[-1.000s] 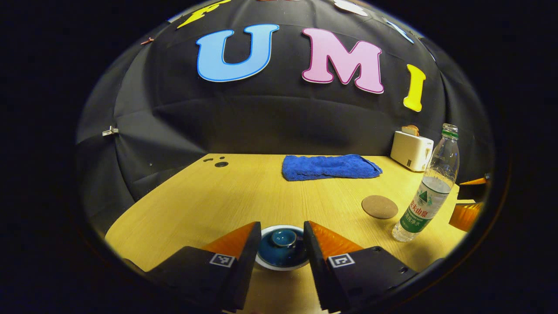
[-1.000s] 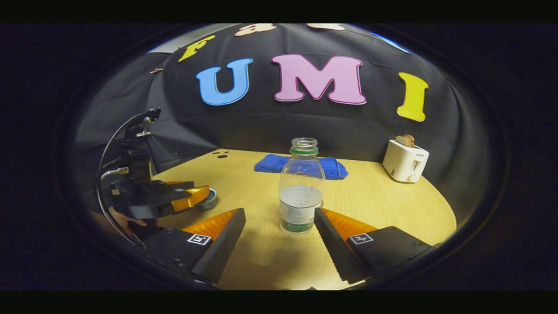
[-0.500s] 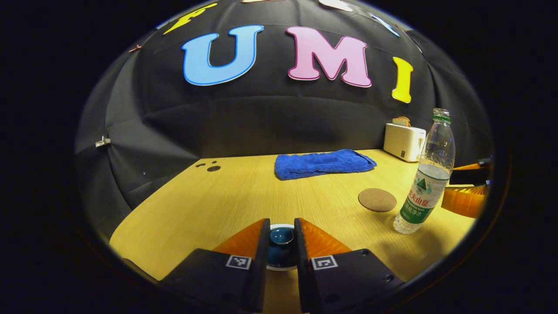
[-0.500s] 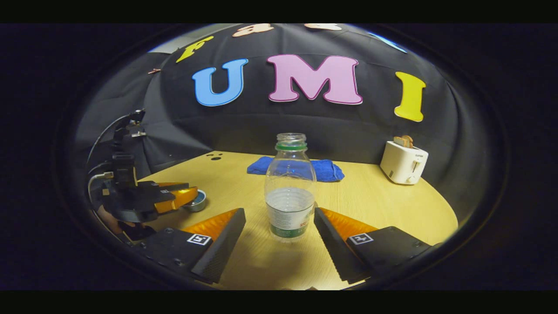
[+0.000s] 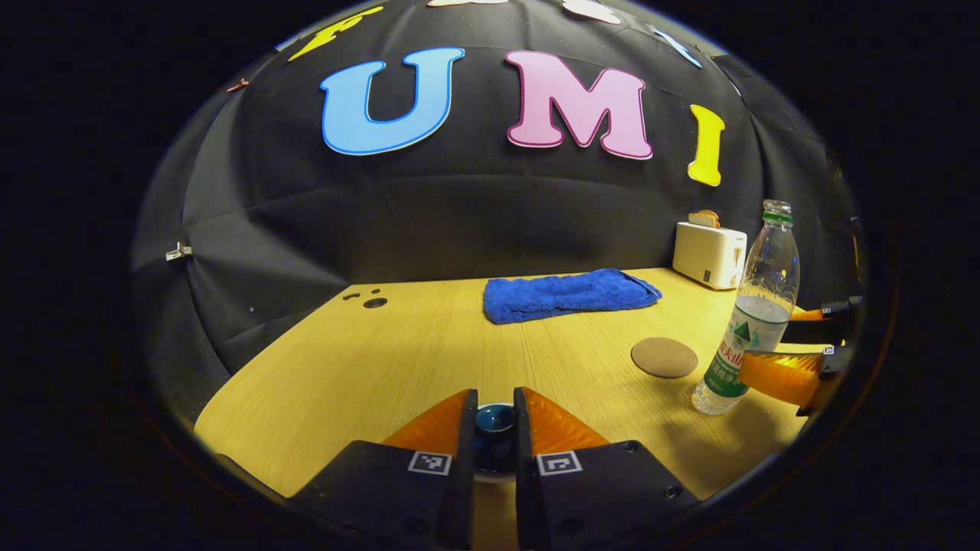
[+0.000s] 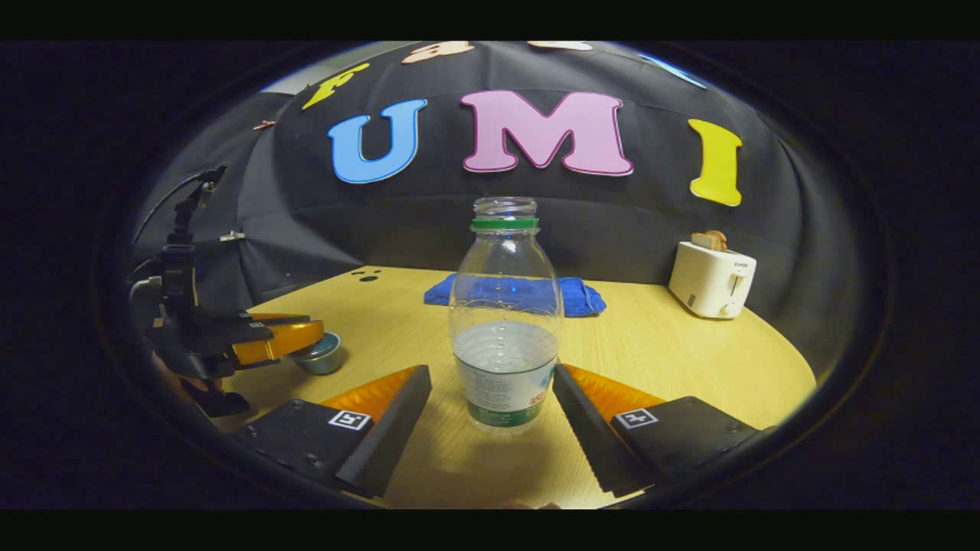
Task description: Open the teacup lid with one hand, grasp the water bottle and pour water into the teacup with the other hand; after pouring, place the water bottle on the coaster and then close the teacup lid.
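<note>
In the left gripper view, the left gripper (image 5: 494,417) sits low over the teacup (image 5: 494,468) at the near edge of the counter (image 5: 429,352), its two fingers drawn in tight on the lid knob (image 5: 494,418); it looks clenched on the lid, a sensible hold, since the knob is the one part that lets the lid come straight up off the cup. The lid is on the cup for now, so opening is not yet done. Off to the right stands the bottle (image 5: 754,306), upright and uncapped, just beside the round coaster (image 5: 664,357); the coaster lies bare, ready to take the bottle once pouring is over. The right gripper (image 5: 796,356) reaches in around the bottle from the far side. A blue towel (image 5: 566,293) and a white toaster (image 5: 708,245) sit further back, out of the way. In the right gripper view, the right gripper (image 6: 490,398) is spread wide, its fingers standing either side of the bottle (image 6: 505,321) with gaps showing, so it is released and lined up on the label band, low down where the grip should be steady for tilting. The bottle is roughly half full. At the left the left gripper (image 6: 302,337) rests over the teacup (image 6: 321,357), near enough for a short pour.
</note>
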